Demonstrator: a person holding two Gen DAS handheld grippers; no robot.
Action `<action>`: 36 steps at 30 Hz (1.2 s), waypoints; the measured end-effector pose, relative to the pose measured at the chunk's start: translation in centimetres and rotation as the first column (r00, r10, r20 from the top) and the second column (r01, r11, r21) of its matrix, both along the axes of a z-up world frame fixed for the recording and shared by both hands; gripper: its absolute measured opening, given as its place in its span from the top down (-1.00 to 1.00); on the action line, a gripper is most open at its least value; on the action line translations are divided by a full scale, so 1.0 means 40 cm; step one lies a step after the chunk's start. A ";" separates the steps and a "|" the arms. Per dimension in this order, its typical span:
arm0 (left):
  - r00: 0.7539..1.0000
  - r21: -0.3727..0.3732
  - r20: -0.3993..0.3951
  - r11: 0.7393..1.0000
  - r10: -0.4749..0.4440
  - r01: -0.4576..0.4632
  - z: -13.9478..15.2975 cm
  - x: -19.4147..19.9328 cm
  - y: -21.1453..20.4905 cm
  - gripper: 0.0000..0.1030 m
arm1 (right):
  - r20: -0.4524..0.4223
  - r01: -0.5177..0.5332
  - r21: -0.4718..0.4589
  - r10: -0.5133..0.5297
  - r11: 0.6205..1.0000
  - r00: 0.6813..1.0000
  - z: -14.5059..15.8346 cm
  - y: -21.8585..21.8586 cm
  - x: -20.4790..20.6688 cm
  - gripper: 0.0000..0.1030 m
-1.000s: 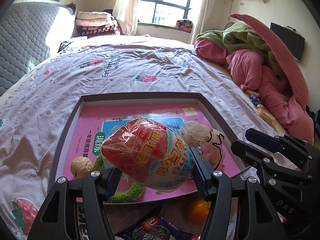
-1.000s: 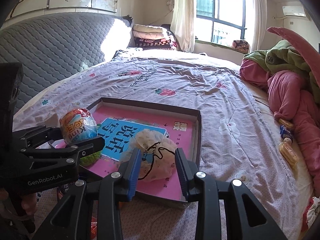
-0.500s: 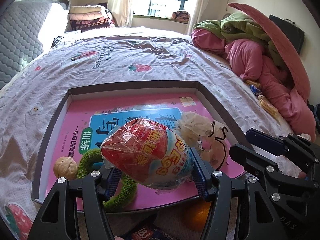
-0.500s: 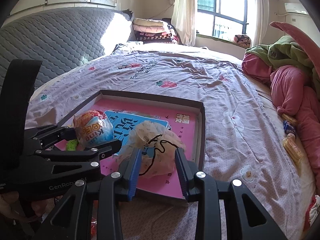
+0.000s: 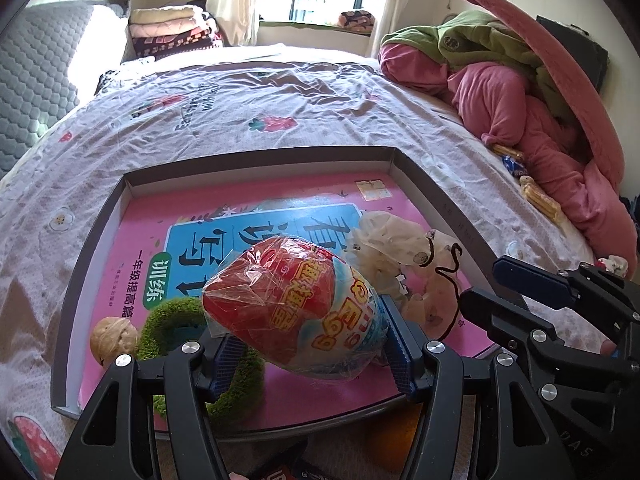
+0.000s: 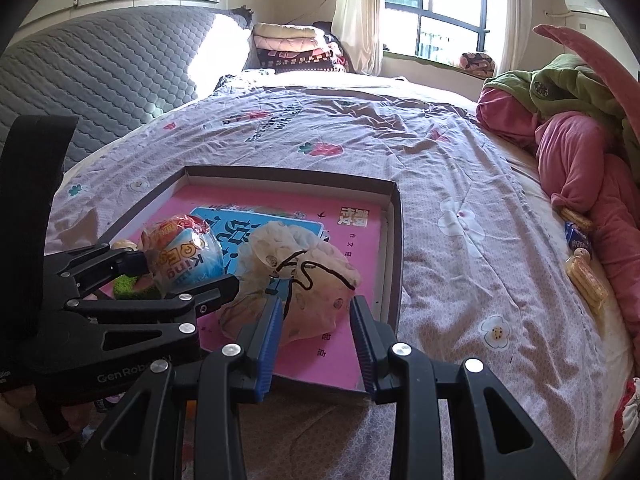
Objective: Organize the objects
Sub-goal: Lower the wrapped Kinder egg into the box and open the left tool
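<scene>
Left claw (image 5: 308,350) clamped on the wrapped toy egg (image 5: 294,306), held over the near part of the shallow box (image 5: 256,158) on the bed; egg's long axis runs across the pads, drop spot straight below by the green ring (image 5: 176,316) and walnut (image 5: 113,335). Right claw (image 6: 316,320) pinches the cream drawstring pouch (image 6: 316,280) at the box's right side. Both claws pitch forward and down, side by side

Red-and-blue wrapped egg (image 5: 296,308), cream drawstring pouch (image 6: 308,292), pink book (image 5: 280,208), green ring (image 5: 176,316).
</scene>
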State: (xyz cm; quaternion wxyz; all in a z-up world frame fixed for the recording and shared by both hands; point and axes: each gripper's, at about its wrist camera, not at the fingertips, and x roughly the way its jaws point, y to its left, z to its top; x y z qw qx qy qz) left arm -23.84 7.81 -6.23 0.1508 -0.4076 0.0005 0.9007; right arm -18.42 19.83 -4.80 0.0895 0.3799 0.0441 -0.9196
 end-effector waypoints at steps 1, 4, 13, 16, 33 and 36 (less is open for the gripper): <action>1.000 -0.003 0.002 1.000 0.000 0.000 -0.001 -0.001 0.001 -0.25 | 0.002 -0.003 0.001 0.003 1.000 1.000 -0.001 -0.001 -0.002 0.32; 1.000 -0.009 0.004 1.000 -0.003 0.003 -0.003 -0.003 0.003 -0.25 | 0.012 -0.011 0.006 0.011 1.000 1.000 -0.008 -0.007 -0.009 0.41; 1.000 -0.053 0.010 0.999 -0.015 0.015 -0.016 -0.010 0.019 -0.25 | 0.052 -0.007 -0.008 0.007 1.000 0.999 -0.029 -0.003 -0.022 0.49; 1.000 -0.060 0.013 0.998 -0.014 0.015 -0.018 -0.012 0.021 -0.25 | 0.057 -0.006 -0.010 0.006 1.000 0.998 -0.031 -0.003 -0.022 0.49; 1.000 -0.060 0.021 0.998 -0.004 0.005 -0.018 -0.007 0.015 -0.31 | 0.080 -0.021 0.005 0.020 1.000 0.997 -0.045 -0.011 -0.021 0.49; 1.000 -0.054 0.021 0.999 0.000 0.001 -0.014 -0.005 0.010 -0.40 | 0.084 -0.021 0.003 0.020 1.000 0.996 -0.044 -0.010 -0.022 0.49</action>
